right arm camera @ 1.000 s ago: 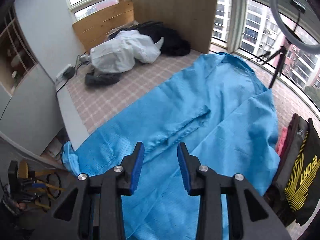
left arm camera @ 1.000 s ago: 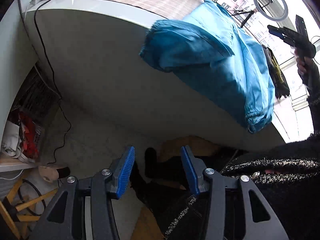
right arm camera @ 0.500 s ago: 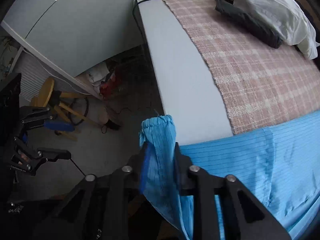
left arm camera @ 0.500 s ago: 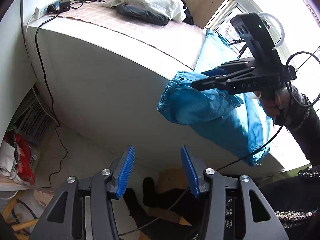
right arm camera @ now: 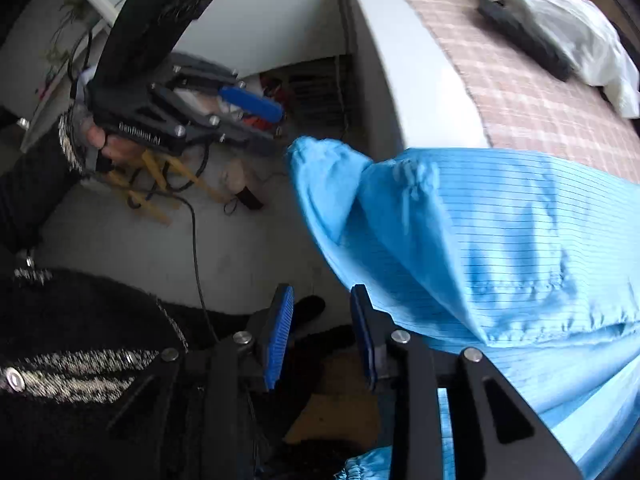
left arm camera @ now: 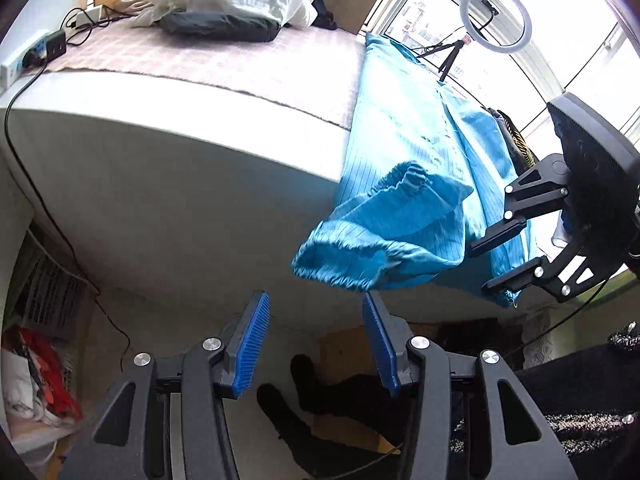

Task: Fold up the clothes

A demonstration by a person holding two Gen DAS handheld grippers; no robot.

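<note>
Left wrist view: my left gripper [left arm camera: 314, 340] fills the lower middle of the frame, its blue pads apart with nothing between them — only floor and a dark shoe [left arm camera: 304, 372] show in the gap.
Blue garment: the blue garment [left arm camera: 408, 160] lies on the bed [left arm camera: 160, 176] at right of centre, running up toward the windows; a gathered cuff [left arm camera: 340, 264] hangs over the bed's white side, just above my left fingertips and apart from them.
Right wrist view: my right gripper [right arm camera: 322, 340] sits at lower centre; its jaws have just been opening and now stand parted, no cloth between the pads — the garment's edge lies just to the right of the right finger.
Cuff from this side: a sleeve end [right arm camera: 320, 168] juts out at centre frame, past the bed's edge.
Bed top: a checked cover [right arm camera: 540, 80] at upper right, with a white bundle [right arm camera: 572, 28] and a dark item on it.
Background: a ring light [left arm camera: 496, 20] on a tripod stands at the windows, upper right in the left view.
</note>
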